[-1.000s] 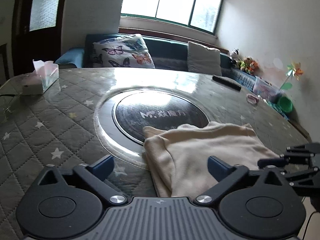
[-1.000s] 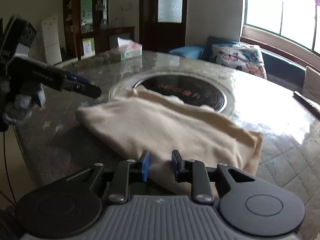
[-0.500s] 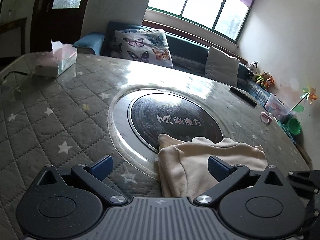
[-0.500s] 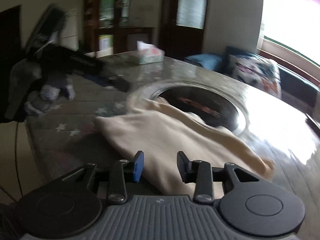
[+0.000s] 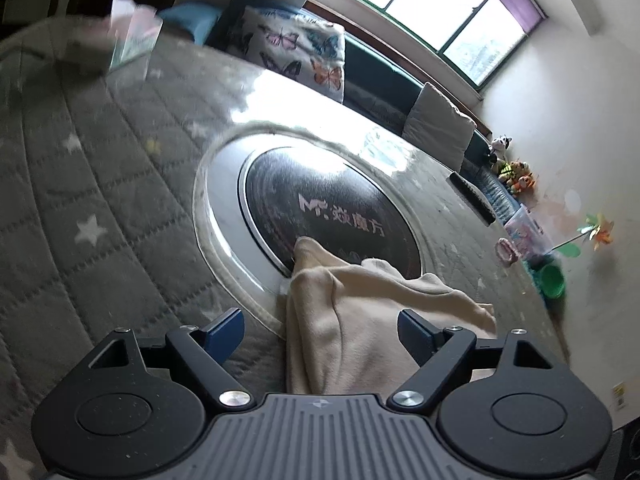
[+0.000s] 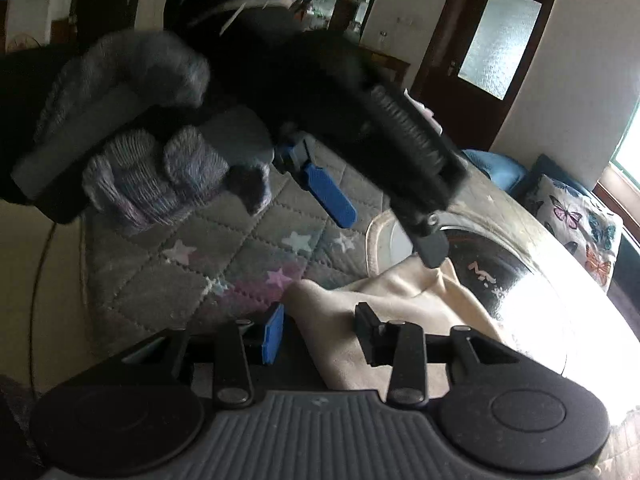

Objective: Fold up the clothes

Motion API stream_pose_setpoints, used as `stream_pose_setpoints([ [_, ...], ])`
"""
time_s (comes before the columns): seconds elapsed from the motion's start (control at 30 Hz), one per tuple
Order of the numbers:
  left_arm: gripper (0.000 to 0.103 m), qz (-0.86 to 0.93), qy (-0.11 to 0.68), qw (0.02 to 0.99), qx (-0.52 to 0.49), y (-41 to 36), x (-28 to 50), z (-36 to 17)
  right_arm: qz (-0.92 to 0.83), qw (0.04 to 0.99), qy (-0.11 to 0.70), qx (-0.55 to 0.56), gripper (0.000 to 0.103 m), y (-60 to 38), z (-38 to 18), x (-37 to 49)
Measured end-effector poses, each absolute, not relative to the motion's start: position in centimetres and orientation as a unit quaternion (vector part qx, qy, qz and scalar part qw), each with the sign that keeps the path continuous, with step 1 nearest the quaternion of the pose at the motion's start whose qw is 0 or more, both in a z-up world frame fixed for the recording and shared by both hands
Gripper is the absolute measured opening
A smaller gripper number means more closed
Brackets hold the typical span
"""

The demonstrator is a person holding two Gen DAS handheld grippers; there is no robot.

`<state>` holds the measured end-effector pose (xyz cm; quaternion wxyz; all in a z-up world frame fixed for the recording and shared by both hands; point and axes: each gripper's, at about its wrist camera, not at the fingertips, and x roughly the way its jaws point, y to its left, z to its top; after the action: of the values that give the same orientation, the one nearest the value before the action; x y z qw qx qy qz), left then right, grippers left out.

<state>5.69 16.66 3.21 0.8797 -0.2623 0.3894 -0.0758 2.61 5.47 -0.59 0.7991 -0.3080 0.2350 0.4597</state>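
A cream garment (image 5: pixel 360 312) lies folded on the grey quilted table, its far corner over the round black hob plate (image 5: pixel 332 208). My left gripper (image 5: pixel 320 332) hangs low over the garment's near left edge. Its jaws stand wide and are closing, with cloth between them and the pads clear of it. In the right wrist view the garment (image 6: pixel 420 300) reaches between the fingers of my right gripper (image 6: pixel 320 336), whose jaws are closing with a gap still showing. The left gripper (image 6: pixel 384 232), held by a gloved hand (image 6: pixel 140 160), looms just above the cloth's far corner.
A tissue box (image 5: pixel 132 40) stands at the far left of the table and a black remote (image 5: pixel 472 196) lies at the far right. Behind the table is a sofa with a butterfly cushion (image 5: pixel 296 48). A green bucket (image 5: pixel 554 280) sits on the floor at right.
Both views have rolled. The right gripper has swung across toward the left one, which now fills the upper right wrist view. The left jaws have narrowed a little.
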Motion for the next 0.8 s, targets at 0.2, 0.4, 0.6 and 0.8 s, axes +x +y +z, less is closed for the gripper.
stream_pose_setpoints([
  [0.2,0.085,-0.079,0.408,0.848,-0.329,17.1,6.1,2.3,0.451,0.822,0.231,-0.259,0.013,3.9,1.1,3.1],
  [0.4,0.070,-0.100,0.420,0.803,-0.411,16.8,6.7,1.2,0.447,0.842,0.230,-0.196,0.012,1.5,3.0,3.7],
  [0.6,0.026,-0.105,0.433,0.772,-0.454,16.4,7.4,-0.1,0.450,0.844,0.228,-0.181,0.012,0.2,3.3,3.4],
  [0.8,0.019,-0.096,0.437,0.771,-0.453,16.8,7.5,-0.5,0.452,0.843,0.244,-0.161,0.014,-1.1,3.2,3.8],
])
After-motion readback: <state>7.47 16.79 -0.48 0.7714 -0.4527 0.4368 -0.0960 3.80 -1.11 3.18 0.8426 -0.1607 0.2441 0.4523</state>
